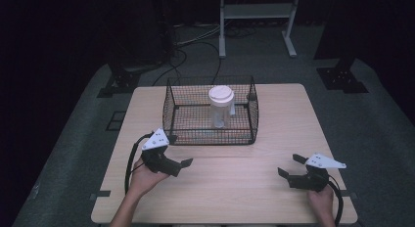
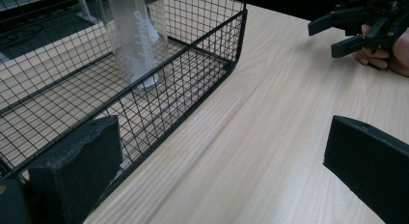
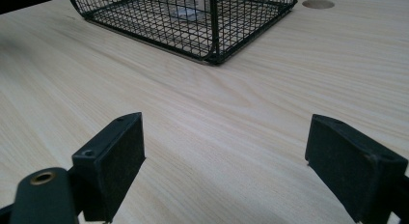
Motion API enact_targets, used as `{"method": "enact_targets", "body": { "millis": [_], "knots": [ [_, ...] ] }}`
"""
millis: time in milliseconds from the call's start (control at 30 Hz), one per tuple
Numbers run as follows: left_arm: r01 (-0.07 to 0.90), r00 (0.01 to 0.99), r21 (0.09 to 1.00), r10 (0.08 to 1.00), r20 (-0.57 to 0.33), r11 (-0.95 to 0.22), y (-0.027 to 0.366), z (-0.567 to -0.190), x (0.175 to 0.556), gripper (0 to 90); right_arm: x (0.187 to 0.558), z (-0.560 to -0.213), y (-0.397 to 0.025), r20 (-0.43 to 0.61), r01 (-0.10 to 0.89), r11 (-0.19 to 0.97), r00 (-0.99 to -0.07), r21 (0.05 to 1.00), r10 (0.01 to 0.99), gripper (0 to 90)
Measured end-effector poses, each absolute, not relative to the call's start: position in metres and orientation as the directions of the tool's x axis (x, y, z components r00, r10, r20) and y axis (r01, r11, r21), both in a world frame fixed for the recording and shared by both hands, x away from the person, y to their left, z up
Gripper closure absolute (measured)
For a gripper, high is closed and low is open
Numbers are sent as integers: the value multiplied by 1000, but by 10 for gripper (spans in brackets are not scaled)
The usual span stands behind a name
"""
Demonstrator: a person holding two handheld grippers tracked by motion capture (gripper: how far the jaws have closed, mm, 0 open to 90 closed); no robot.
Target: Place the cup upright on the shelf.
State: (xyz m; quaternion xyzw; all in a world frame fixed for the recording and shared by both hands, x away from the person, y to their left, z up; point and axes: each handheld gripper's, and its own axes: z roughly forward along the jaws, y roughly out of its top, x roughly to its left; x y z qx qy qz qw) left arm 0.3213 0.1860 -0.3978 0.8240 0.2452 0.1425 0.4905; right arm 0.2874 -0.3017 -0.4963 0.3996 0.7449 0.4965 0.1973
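A black wire basket stands at the middle back of the wooden table. Upright inside it is a clear tumbler with a white lid. My left gripper is open near the basket's front left corner, nothing between its jaws. My right gripper is open at the front right, also empty. In the left gripper view, the left gripper faces the basket wall, the tumbler behind the mesh and the right gripper beyond. In the right gripper view, the right gripper points at the basket corner.
A round hole is cut in the tabletop to the right of the basket. Bare wood stretches between the two grippers and in front of the basket. Beyond the table, cables and a white frame stand on the dark floor.
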Motion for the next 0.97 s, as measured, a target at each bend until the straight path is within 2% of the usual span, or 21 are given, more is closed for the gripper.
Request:
{"method": "enact_targets", "body": {
  "millis": [967],
  "knots": [
    [292, 788, 900, 614, -35, -324, 213, -440, 296, 0, 287, -496, -302, 101, 395, 187, -606, 900, 789, 129]
  ]
}}
